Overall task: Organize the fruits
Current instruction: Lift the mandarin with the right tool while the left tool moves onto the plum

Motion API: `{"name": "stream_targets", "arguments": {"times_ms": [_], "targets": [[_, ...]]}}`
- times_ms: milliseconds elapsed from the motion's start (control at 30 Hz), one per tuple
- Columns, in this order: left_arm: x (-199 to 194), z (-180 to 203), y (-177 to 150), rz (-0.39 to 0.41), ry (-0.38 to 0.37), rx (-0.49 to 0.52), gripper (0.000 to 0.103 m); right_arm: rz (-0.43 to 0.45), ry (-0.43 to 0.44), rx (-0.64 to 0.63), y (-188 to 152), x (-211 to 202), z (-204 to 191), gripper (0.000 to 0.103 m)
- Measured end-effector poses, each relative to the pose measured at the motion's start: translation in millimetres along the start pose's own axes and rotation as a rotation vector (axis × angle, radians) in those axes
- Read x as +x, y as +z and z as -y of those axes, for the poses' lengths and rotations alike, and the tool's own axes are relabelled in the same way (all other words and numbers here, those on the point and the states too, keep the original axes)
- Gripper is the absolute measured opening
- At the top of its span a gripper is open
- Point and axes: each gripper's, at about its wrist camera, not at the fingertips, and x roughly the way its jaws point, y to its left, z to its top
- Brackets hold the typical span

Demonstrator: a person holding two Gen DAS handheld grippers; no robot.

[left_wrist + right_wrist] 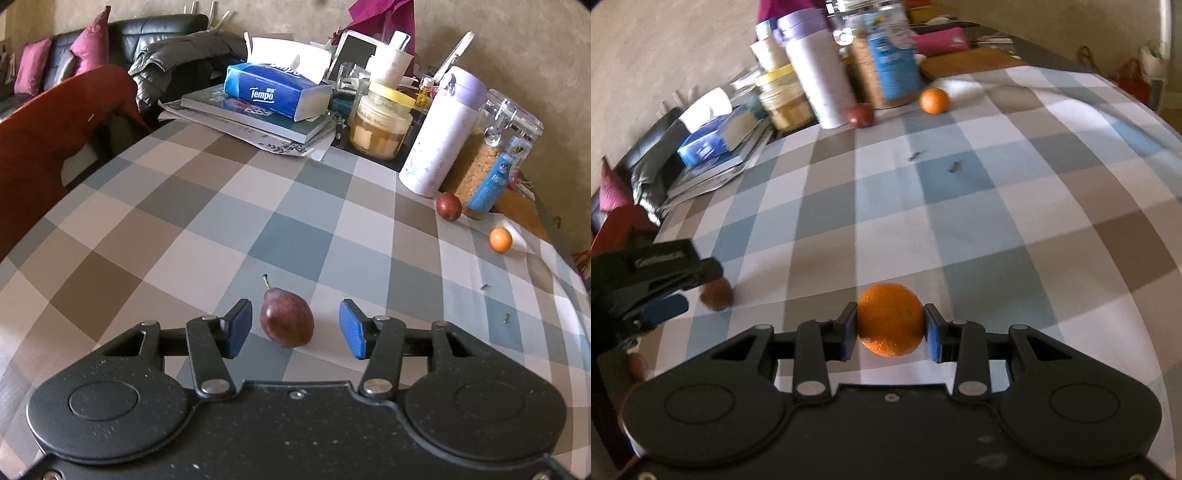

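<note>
A: Where are the fruits now?

B: A dark plum lies on the checked counter near its near edge, between the pads of the left tongs; the pads stand apart from it on both sides, so nothing is held there. The right tongs have an orange; both blue pads press on its sides, and I judge it is gripped, though I cannot tell if it rests on the cloth or is just above it.

A: And the other fruits?

B: A second plum and a small orange are toward the far right corner; the plum is just beside the white bottle and a jar, the orange a little apart from them.

A: So what is the step?

B: As I read it, to put like with like; the plum seems placed here, and the orange comes to make its own group.

A: How to do it well?

B: Set the orange down a little apart from the plum, so the groups stay clear; lower it until it touches the cloth before the pads open, because a round fruit rolls easily; then open slowly and draw straight back. The left tongs should also go back in a straight line; a pad that brushes the plum would push it toward the edge.
</note>
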Motion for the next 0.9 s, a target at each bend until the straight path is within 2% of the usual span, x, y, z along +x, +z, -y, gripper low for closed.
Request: {"name": "stream_targets", "arguments": {"times_ms": [133,200,300,467,667,900], "targets": [[-1.4,-4.0,0.5,0.014,0.000,-0.007,0.058,0.073,-0.061,0.002,1.6,-6.4,4.9,0.038],[0.5,-4.9,0.1,0.013,0.017,-0.006,0.058,0.086,-0.053,0.020,4.0,-10.8,9.5,0.038],[3.7,-4.0,-0.3,0.005,0.033,-0.004,0.058,0.078,-0.015,0.049,7.0,-14.1,14.4,0.038],[4.8,3.3,-2.3,0.018,0.051,0.024,0.058,0.102,-0.043,0.021,4.6,-15.8,9.2,0.038],[9.7,12.2,-5.5,0.015,0.050,0.032,0.058,0.085,-0.003,0.055,7.4,-18.5,17.2,0.038],[13.4,29.8,-14.4,0.043,0.120,0.106,0.060,0.062,0.005,0.088,8.2,-16.4,24.4,0.038]]}}
